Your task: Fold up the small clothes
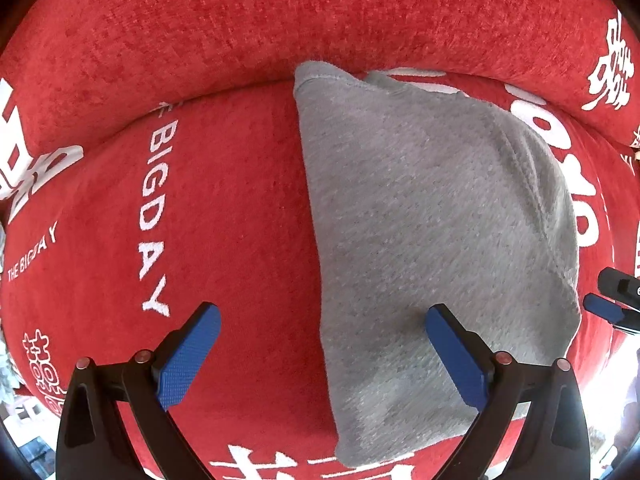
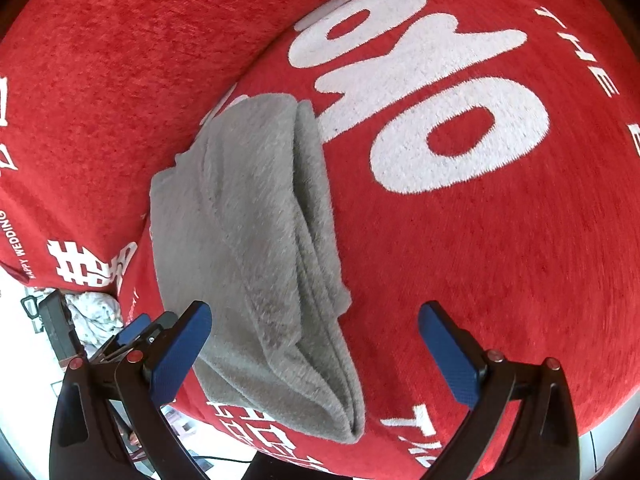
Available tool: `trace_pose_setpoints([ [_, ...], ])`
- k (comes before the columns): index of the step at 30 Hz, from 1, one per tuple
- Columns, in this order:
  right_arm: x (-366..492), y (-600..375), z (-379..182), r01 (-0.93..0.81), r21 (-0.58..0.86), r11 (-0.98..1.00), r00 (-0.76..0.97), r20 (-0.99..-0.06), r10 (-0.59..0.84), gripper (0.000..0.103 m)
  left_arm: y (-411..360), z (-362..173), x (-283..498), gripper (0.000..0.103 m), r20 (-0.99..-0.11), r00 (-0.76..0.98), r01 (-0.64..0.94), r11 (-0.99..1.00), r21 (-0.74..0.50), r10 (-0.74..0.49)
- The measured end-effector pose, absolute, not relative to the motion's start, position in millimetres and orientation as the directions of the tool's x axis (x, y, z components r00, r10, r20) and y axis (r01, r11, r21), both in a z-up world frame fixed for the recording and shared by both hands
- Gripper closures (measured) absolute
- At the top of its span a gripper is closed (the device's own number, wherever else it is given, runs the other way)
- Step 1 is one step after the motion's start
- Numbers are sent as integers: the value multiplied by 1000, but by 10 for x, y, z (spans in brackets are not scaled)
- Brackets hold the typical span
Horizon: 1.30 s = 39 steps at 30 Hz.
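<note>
In the left wrist view, the left gripper (image 1: pixel 322 350) is seen with its jaws spread wide and nothing held. The folded grey garment (image 1: pixel 432 232) lies ahead of it on the red cover (image 1: pixel 200 208), its near edge passing under the right-hand finger; the straight left edge runs between the fingers. The garment's near corner is partly masked by that finger. Bare red cloth (printed with white lettering) lies open ahead of the left-hand finger. The right gripper (image 1: pixel 612 308) is cut off at the right margin.

In the right wrist view, the right gripper (image 2: pixel 314 350) is likewise spread apart and empty. The garment (image 2: pixel 256 248) lies ahead and toward the left-hand finger, stacked layer edges facing the gap. Open cover (image 2: pixel 500 260) stretches ahead of the right-hand finger. Beyond the left-hand finger, clutter is hard to make out.
</note>
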State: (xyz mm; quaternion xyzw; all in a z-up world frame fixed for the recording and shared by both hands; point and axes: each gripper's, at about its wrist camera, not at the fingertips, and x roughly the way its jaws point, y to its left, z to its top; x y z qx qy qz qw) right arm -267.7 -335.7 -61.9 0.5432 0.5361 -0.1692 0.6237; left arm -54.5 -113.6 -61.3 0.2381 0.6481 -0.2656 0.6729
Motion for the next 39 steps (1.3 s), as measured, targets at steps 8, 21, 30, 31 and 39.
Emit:
trace_pose_setpoints([
  [8, -2653, -3468, -700, 769, 533, 354, 389, -829, 402, 0, -1189, -604, -403, 0, -989, -35, 651, 748, -130, -141],
  [21, -2580, -3558, -926, 671, 671, 315, 483, -719, 500, 0, -1168, -924, -100, 0, -939, -211, 572, 745, -343, -271],
  [30, -2245, -3494, -1045, 561, 763, 322, 518, -626, 583, 0, -1524, -1170, -299, 0, -907, -314, 599, 682, -420, -282],
  [31, -2198, -3478, -1059, 546, 773, 323, 521, -615, 592, 0, -1539, -1185, -305, 0, -907, -313, 594, 686, -419, -283],
  [39, -2065, -3411, -1119, 579, 770, 267, 560, -614, 556, 15, -1403, -1049, -304, 26, -904, -282, 576, 696, -428, -322],
])
